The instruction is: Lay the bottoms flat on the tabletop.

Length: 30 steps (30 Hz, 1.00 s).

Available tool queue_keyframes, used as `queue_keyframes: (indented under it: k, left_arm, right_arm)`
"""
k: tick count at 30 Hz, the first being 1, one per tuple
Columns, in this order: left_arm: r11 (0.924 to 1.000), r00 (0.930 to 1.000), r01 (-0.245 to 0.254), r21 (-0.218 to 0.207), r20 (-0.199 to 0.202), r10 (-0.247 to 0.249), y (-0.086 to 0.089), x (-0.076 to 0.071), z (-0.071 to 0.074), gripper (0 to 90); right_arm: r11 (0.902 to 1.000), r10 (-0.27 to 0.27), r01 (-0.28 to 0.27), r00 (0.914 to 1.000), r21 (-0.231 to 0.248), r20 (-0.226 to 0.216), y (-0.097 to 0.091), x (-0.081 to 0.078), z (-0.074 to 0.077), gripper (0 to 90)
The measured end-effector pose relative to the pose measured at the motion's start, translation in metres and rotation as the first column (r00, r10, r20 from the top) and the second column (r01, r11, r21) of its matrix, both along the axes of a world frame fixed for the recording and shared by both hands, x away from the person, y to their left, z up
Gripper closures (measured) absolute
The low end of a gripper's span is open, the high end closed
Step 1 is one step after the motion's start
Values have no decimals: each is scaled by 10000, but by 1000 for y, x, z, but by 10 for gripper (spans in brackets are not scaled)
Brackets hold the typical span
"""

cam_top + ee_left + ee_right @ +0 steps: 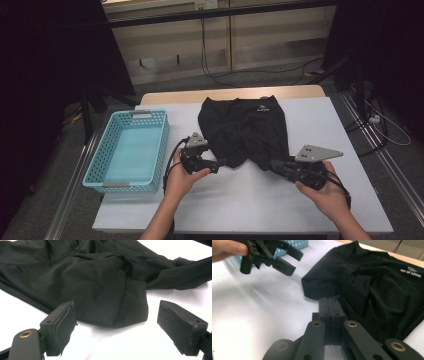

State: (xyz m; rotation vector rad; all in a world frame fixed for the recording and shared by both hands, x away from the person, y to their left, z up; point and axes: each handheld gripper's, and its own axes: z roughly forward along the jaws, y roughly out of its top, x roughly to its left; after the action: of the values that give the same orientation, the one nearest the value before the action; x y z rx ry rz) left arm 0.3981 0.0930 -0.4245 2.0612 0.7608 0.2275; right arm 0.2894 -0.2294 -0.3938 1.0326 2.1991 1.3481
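A pair of black shorts point(242, 130) lies spread on the white table top point(250, 200), waistband away from me, with a small white logo near the waistband. My left gripper point(218, 165) stands open just before the left leg's hem; in the left gripper view its jaws point(116, 312) frame that hem point(125, 312) without touching it. My right gripper point(274, 165) is shut on the edge of the right leg; its jaws point(329, 302) are pressed together at the fabric point(374, 285), which rises a little toward them. The open left gripper point(294, 262) also appears in the right gripper view at the upper left.
A light blue perforated basket point(100, 150) sits at the table's left side with nothing in it. White table surface lies bare in front of the shorts and to their right. Beyond the far edge are the floor, cables and dark stands.
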Motion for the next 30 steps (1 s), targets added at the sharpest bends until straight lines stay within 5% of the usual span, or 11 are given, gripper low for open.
queue_keyframes:
  k: [7, 11, 19, 24, 27, 30]
  left_arm:
    - [10000, 10000, 43, -11, 15, -43, -1, 0, 1, 156]
    - [10000, 10000, 46, -20, 10, -46, -1, -1, 1, 156]
    - [9999, 9999, 153, 72, -74, -152, -4, -2, -1, 156]
    - [9998, 9998, 202, 72, -71, -202, -5, -2, -2, 156]
    - [9998, 9998, 199, 53, -80, -199, -5, -2, -2, 156]
    - [9997, 9997, 243, 92, -79, -243, -6, -2, -2, 156]
  right_arm:
    - [9958, 901, -898, 9958, 180, -184, 19, -8, 4, 900]
    - [9928, 1189, -1179, 9906, 194, -674, 34, -9, -2, 755]
    - [9975, -461, 430, 9974, -562, -546, 10, 5, -13, 592]
    - [9786, -1962, 1909, 9782, -762, -687, -21, 20, -26, 551]
    - [9577, -2558, 2470, 9657, -1473, -438, -38, 27, -30, 522]
    - [9463, -3043, 2919, 9493, -1386, -782, -55, 33, -36, 521]
